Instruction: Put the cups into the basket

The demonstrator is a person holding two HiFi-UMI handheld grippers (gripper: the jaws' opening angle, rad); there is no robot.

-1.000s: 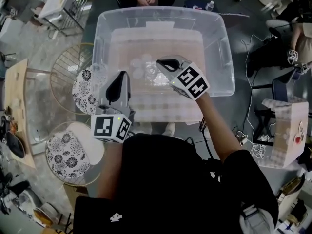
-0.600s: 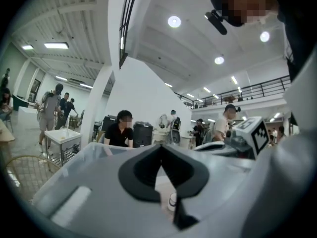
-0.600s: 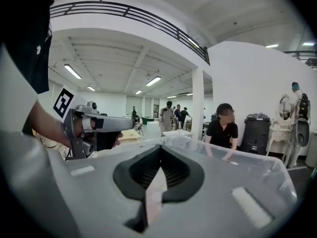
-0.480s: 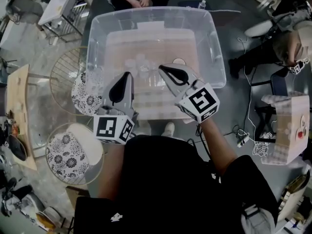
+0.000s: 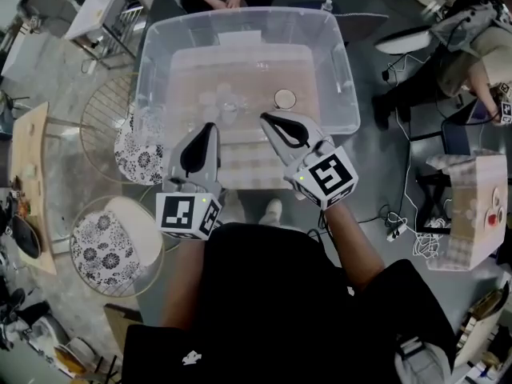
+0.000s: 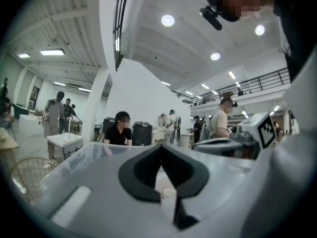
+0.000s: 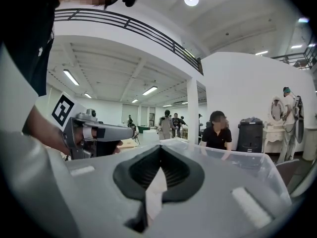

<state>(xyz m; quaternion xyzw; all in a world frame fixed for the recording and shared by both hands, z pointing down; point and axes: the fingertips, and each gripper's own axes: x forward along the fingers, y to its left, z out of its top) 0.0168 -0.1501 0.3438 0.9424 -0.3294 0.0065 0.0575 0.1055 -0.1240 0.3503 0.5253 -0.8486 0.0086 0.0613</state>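
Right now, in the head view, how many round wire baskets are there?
2. The far basket stands against the left side of the clear bin. The near basket stands on the floor at the person's left. No third one shows, though the person's body hides some floor.

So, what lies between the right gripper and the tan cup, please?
In the head view, only bare bin floor lies between right gripper and cup.

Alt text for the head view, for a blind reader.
From above, a person holds the left hand-held gripper and right hand-held gripper, both shut and empty, at the near edge of a clear plastic bin containing a paper cup.
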